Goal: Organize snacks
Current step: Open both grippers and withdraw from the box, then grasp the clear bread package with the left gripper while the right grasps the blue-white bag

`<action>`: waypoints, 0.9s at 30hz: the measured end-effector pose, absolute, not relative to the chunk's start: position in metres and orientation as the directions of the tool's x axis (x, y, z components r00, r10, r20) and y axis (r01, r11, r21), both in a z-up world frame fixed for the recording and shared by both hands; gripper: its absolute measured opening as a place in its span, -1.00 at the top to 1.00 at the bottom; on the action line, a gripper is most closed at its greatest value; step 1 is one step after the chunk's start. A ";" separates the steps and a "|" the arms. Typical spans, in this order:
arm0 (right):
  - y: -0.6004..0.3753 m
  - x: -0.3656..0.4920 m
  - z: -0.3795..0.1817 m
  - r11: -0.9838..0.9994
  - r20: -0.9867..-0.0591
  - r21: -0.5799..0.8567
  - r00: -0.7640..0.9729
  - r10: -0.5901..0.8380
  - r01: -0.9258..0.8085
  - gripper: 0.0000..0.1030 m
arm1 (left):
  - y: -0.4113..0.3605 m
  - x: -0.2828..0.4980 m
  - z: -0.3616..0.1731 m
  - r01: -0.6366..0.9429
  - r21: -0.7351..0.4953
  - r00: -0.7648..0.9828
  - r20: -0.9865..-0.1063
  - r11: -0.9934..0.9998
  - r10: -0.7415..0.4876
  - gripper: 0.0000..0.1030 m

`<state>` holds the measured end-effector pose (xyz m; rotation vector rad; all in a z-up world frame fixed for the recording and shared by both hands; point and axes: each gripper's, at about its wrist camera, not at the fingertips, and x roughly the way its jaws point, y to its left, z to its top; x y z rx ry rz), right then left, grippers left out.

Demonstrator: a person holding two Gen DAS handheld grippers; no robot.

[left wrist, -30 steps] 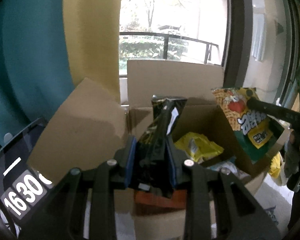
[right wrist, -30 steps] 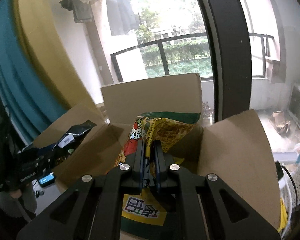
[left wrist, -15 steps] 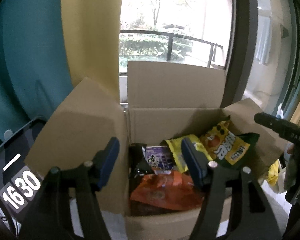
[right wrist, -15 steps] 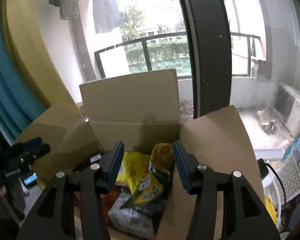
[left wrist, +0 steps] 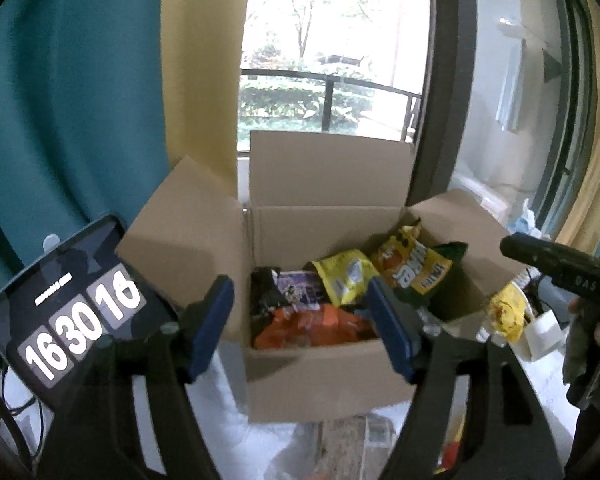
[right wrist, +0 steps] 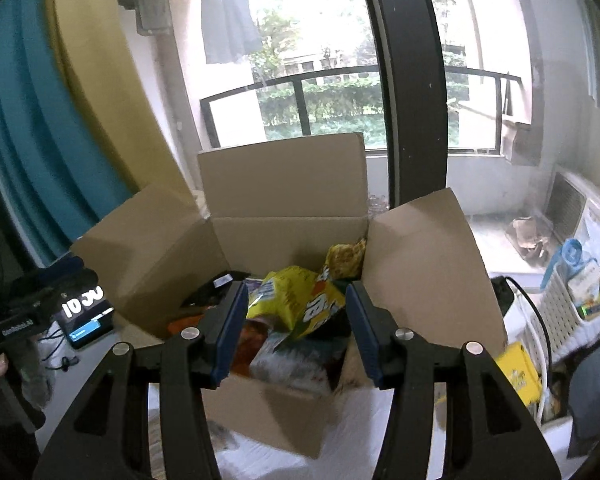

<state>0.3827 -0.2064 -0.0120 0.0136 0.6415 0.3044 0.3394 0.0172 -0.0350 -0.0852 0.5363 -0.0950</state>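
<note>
Your left gripper (left wrist: 302,324) has just been opening and stands released with nothing between its pads; your right gripper (right wrist: 296,330) has also opened and is empty. Both snacks now lie in the cardboard box (left wrist: 328,372): the black packet (left wrist: 265,292) at its left side, the green-and-yellow bag (left wrist: 418,270) propped against the right wall. That bag rides high and could slide or spill if you bump the right flap (right wrist: 428,256).
</note>
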 end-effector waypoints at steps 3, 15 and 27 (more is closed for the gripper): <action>-0.206 0.366 -0.008 0.954 -0.583 0.110 0.759 0.289 -0.279 -0.04 | 0.014 0.326 -0.039 0.084 -0.105 0.852 -0.509 0.991 -0.126 -0.44; -0.216 0.305 -0.021 0.960 -0.605 0.122 0.747 0.274 -0.253 -0.04 | -0.003 0.285 -0.064 0.140 -0.099 0.814 -0.555 0.985 -0.172 -0.47; -0.238 0.268 -0.044 0.970 -0.643 0.137 0.727 0.240 -0.199 -0.04 | -0.019 0.275 -0.106 0.175 -0.101 0.750 -0.631 0.979 -0.199 -0.49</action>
